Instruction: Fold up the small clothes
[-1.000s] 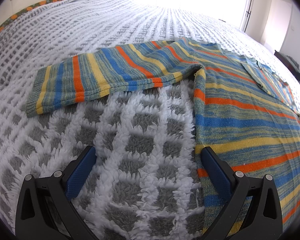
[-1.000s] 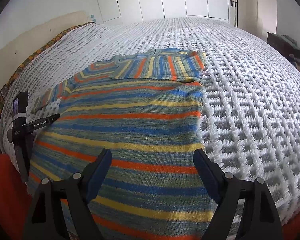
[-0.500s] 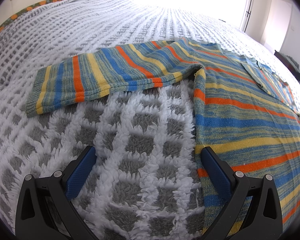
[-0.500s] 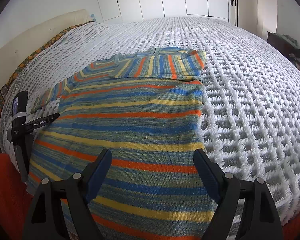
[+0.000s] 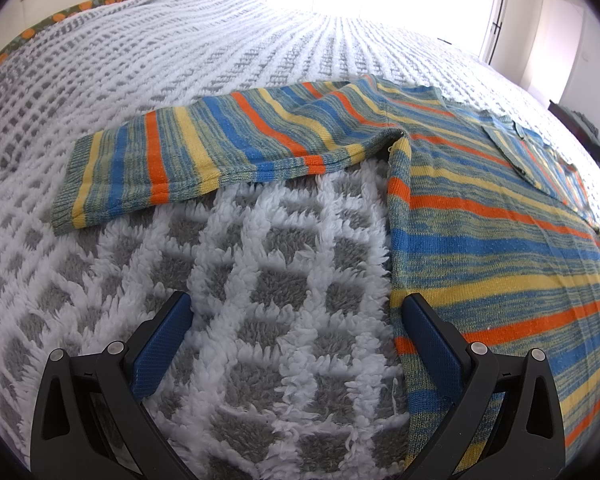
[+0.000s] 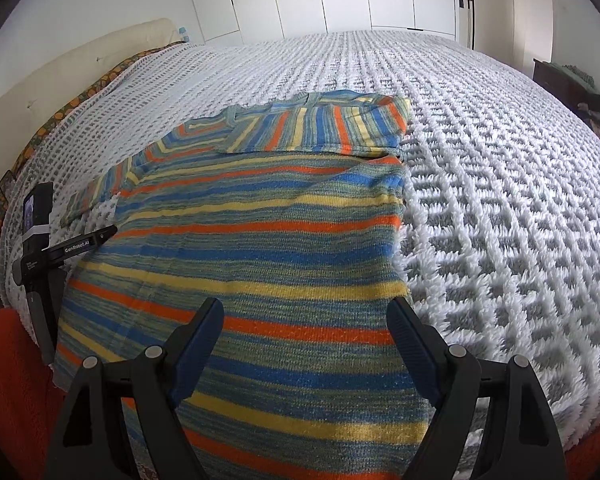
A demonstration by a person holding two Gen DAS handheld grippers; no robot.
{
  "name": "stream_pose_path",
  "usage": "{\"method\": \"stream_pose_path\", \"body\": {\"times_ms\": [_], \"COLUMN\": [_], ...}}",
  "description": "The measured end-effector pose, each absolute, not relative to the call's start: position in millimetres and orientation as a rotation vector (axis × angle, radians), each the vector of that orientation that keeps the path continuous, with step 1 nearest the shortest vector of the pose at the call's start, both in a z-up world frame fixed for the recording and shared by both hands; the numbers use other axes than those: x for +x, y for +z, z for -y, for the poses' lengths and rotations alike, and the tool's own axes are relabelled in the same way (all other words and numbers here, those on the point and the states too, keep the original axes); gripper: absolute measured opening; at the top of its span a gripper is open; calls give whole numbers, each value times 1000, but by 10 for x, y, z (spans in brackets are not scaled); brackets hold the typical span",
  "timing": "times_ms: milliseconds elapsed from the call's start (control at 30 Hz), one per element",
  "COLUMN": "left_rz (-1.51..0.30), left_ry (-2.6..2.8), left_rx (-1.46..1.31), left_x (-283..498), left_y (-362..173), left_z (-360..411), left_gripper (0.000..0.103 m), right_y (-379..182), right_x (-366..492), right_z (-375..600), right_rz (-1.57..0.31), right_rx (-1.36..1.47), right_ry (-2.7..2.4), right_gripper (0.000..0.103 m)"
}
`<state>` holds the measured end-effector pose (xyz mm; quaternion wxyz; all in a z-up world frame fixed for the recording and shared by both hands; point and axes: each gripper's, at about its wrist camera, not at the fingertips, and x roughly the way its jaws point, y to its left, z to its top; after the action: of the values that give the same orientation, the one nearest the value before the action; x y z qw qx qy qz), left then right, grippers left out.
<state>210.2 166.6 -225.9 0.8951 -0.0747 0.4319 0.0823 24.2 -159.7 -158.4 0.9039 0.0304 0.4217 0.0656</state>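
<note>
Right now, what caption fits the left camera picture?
Open left gripper above a fluffy blanket, beside a striped sweater with one sleeve spread out.

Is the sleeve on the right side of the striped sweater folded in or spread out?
Folded in. The right sleeve lies across the chest of the striped sweater.

Both grippers tipped downward, jaws wide.
Left gripper (image 5: 296, 344) and right gripper (image 6: 306, 344) hold nothing between their blue pads.
</note>
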Motion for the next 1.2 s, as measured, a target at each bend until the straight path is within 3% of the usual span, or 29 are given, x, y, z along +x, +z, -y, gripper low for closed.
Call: {"method": "stream_pose_path", "body": {"times_ms": [1200], "left_rz": [-895], "left_ry": [171], "left_rx": [-155], "left_x": [2106], "left_y": [-2255], "left_z": [-1667], "left_gripper": [103], "right_y": [-1622], "right_x": [266], "right_z": [1683], "right_rz": [-883], "right_rx": [83], "right_ry": [127], "right_gripper": [83]}}
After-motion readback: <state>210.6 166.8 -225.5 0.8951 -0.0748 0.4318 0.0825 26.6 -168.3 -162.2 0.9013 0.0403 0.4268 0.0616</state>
